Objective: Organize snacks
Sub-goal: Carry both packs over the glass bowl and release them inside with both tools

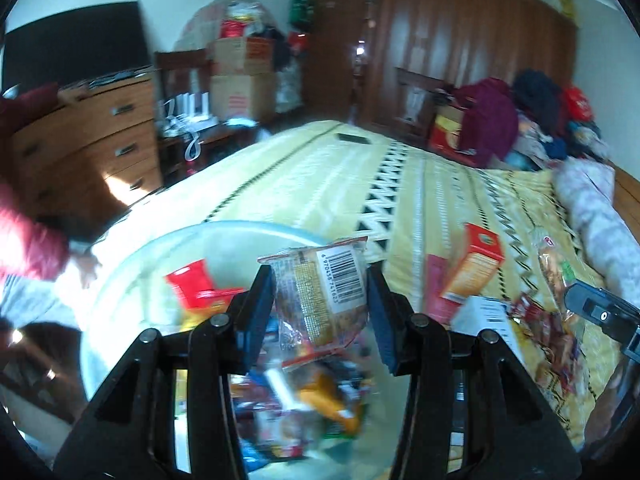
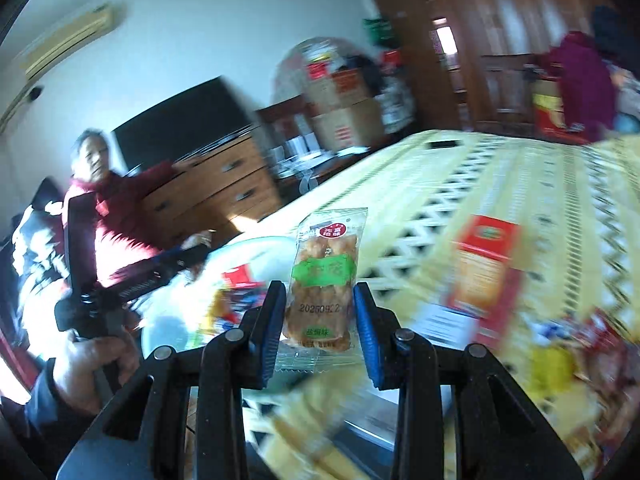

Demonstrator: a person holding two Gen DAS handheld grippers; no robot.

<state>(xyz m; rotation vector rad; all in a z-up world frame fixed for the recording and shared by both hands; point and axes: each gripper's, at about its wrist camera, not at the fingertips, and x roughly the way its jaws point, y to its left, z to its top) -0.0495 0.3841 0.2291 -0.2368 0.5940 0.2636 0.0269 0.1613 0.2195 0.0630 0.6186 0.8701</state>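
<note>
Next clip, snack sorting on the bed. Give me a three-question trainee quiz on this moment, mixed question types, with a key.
1. True or false: the left gripper is shut on a barcoded snack packet.
2. The right gripper holds a clear packet with a label of which colour? A) green B) blue C) purple
3. Fill in: the left gripper hangs above a clear plastic ____ that already holds mixed snacks.

Key
1. True: both pads press the packet's sides.
2. A: the green-labelled snack packet stands upright between the blue pads.
3. Bowl. The orange-and-red box lies outside it, on the yellow bedspread.
</note>
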